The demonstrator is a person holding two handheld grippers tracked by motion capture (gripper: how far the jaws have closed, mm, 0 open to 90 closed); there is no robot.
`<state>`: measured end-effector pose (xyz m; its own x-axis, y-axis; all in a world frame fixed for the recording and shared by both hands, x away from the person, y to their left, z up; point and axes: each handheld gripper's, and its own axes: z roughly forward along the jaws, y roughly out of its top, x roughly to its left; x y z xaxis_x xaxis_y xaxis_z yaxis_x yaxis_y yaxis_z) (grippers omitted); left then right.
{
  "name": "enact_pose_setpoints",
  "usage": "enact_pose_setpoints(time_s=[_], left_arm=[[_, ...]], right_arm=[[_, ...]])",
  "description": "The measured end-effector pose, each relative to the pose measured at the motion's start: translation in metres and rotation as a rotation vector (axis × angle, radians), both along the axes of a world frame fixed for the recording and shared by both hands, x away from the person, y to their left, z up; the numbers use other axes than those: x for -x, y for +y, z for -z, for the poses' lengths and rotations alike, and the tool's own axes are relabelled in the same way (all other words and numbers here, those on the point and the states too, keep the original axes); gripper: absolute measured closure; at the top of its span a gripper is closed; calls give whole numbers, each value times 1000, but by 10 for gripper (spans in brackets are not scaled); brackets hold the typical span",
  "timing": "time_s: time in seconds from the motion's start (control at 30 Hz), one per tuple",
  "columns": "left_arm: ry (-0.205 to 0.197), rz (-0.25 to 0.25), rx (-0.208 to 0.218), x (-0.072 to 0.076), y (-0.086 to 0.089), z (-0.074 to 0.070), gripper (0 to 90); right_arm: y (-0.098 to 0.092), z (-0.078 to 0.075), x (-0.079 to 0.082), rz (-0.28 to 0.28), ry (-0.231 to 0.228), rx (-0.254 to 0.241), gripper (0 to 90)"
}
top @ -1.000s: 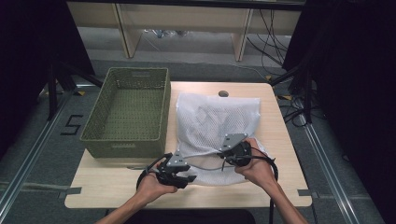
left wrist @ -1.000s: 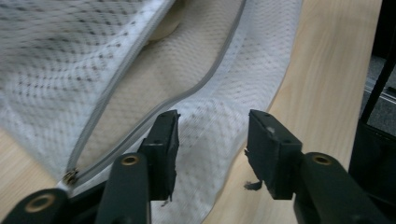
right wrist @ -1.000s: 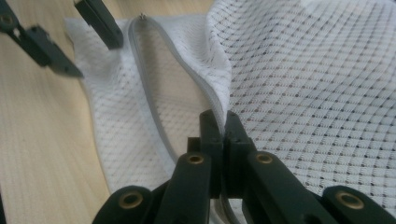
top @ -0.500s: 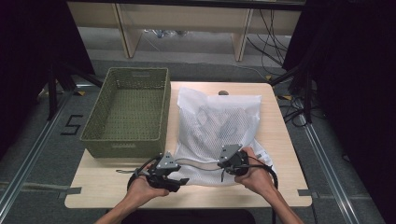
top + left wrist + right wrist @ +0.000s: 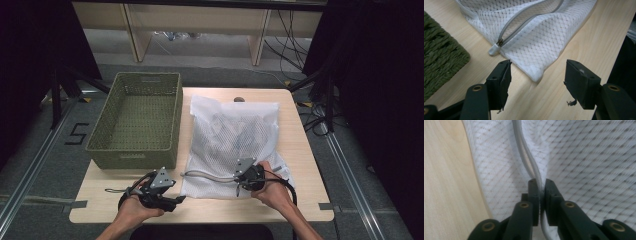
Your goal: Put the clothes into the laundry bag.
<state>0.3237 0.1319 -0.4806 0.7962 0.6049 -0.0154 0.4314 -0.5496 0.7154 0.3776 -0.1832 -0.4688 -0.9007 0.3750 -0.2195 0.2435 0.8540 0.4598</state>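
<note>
A white mesh laundry bag (image 5: 235, 130) lies flat on the wooden table (image 5: 300, 150), with clothing showing dimly through it. Its grey zipper (image 5: 207, 176) runs along the near edge. My right gripper (image 5: 239, 184) pinches that zipper (image 5: 527, 157) between nearly closed jaws (image 5: 540, 185); they have just been opening slightly, with the zipper still between them. My left gripper (image 5: 179, 200) sits by the near edge, left of the bag. Its jaws (image 5: 537, 72) stand wide and have just been opening. The bag's corner (image 5: 534, 75) lies between them untouched, and the zipper pull (image 5: 499, 42) is just beyond.
A green woven basket (image 5: 135, 120) stands on the table's left half, close to the bag's left side; its wall (image 5: 441, 62) is to the left of my left gripper. Bare wood runs along the near edge and right of the bag. Cables trail from both grippers.
My left gripper has let go of the bag and drawn back to the left, its jaws wider. My right gripper has sunk toward the table, and the bag's near edge lies lower.
</note>
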Motion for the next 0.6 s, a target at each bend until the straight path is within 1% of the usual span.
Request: enact_pose_setpoints(time_s=[0.03, 0.07, 0.1, 0.13, 0.17, 0.2, 0.23, 0.27, 0.3, 0.33, 0.37, 0.4, 0.43, 0.47, 0.5, 0.53, 0.57, 0.6], left_arm=[[-5, 3, -2, 0, 0, 0, 370], [-4, 5, 4, 1, 0, 0, 365], [-6, 6, 6, 0, 0, 0, 364], [-11, 10, 3, 0, 1, -1, 359], [-9, -1, 8, 0, 1, -1, 353], [-9, -4, -2, 0, 1, -2, 351], [-9, -10, 4, 0, 1, -2, 349], [-13, -8, 8, 0, 2, -2, 338], [-10, -16, 6, 0, 3, -3, 333], [-11, -17, 6, 0, 4, -3, 332], [-15, -19, 15, -1, 5, -3, 324], [-19, -32, 24, 0, 7, -4, 311], [-22, -39, 29, 0, 9, -5, 305], [-22, -47, 43, 1, 11, -6, 299], [-30, -45, 38, 0, 14, -6, 293], [-28, -57, 48, 1, 17, -7, 291], [-28, -68, 64, 2, 19, -7, 287], [-31, -80, 50, 2, 22, -8, 271]], right_arm=[[-1, -1, 1, 5, -3, -10, 800], [-2, -3, 0, -12, -18, -23, 772], [-3, -6, 2, 18, -9, -43, 742], [-6, -10, 2, 29, -15, -72, 706], [-8, -14, 3, 44, -22, -84, 679], [-10, -18, 1, 24, -43, -98, 645], [-13, -22, 3, 50, -45, -136, 612], [-15, -25, 4, 72, -69, -185, 587], [-18, -28, 4, 86, -71, -212, 564], [-21, -32, 6, 108, -68, -251, 539], [-25, -36, 6, 121, -76, -283, 514], [-29, -40, 6, 131, -80, -305, 487], [-34, -42, 6, 143, -94, -332, 474], [-40, -45, 6, 175, -87, -360, 467], [-45, -46, 6, 187, -89, -381, 456], [-49, -46, 5, 196, -87, -394, 446], [-56, -47, 5, 233, -94, -415, 444], [-61, -47, 4, 247, -84, -429, 439]])
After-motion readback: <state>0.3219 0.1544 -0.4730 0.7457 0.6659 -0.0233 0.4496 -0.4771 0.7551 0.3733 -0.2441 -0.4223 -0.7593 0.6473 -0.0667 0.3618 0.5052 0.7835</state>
